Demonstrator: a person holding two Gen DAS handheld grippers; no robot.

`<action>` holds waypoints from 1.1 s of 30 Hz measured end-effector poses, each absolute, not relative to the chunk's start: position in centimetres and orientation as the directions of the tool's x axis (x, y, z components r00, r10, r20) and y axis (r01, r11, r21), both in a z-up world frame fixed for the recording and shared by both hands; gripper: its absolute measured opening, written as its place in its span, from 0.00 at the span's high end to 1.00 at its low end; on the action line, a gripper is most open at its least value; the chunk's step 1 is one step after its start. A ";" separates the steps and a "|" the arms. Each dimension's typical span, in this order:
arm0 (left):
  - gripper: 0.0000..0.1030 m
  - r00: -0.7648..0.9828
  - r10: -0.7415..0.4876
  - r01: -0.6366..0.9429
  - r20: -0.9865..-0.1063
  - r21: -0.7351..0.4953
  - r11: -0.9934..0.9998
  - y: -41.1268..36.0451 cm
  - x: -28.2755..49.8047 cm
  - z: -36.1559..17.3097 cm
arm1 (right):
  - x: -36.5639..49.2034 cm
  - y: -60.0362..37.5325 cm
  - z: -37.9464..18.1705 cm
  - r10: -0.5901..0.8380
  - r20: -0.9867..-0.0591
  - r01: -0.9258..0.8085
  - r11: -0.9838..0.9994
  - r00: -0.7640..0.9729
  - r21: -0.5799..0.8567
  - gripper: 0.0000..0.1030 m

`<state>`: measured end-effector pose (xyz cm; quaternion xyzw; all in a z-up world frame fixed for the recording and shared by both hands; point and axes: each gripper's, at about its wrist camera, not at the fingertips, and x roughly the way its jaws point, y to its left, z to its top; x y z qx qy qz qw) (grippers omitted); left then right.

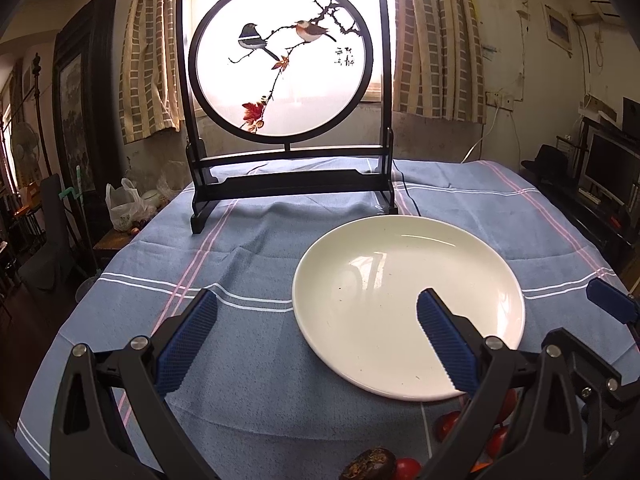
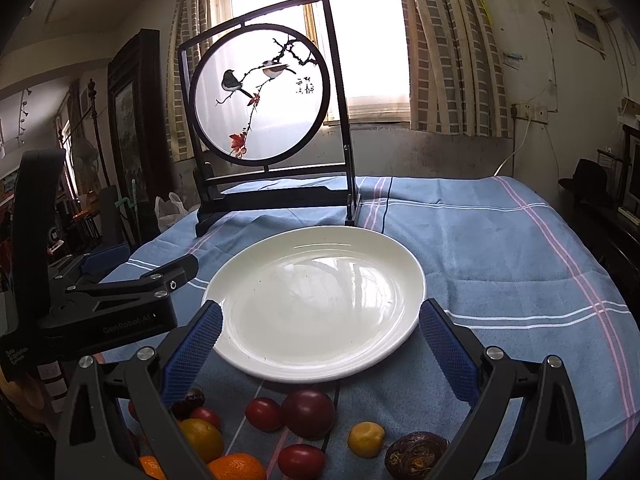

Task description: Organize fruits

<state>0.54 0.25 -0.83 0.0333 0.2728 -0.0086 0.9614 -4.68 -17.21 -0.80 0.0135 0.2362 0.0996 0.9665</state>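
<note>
A white plate [image 2: 320,300] lies bare on the blue cloth; it also shows in the left wrist view [image 1: 400,304]. Several fruits lie in front of it: a dark plum [image 2: 309,413], red cherry tomatoes [image 2: 264,413], small oranges [image 2: 366,439], a brown mottled fruit [image 2: 416,454]. My right gripper [image 2: 320,332] is open and empty, above the plate's near rim. My left gripper [image 1: 316,332] is open and empty, left of the plate; it shows from the side in the right wrist view [image 2: 140,280]. A few fruits [image 1: 448,426] peek out low in the left wrist view.
A black-framed bird screen [image 1: 286,92] stands upright at the back of the table. A blue striped cloth [image 2: 500,248] covers the table. A white plastic bag [image 1: 124,204] sits on a low stand off the table's left edge. Furniture stands to the right.
</note>
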 end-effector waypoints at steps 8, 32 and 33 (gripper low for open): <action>0.05 0.850 0.000 0.037 -0.527 0.060 0.998 0.2 0.6 -0.8 | -4.7 -17.1 -0.9 0.197 -0.450 -0.185 0.980 0.871 0.071 0.04; 0.05 0.848 -0.001 0.042 -0.531 0.066 0.997 0.1 0.6 -0.9 | -4.8 -16.9 -1.0 0.197 -0.450 -0.187 0.980 0.871 0.066 0.04; 0.05 0.847 -0.001 0.043 -0.531 0.066 0.997 0.2 0.6 -0.9 | -4.8 -16.9 -1.0 0.197 -0.449 -0.187 0.980 0.871 0.066 0.04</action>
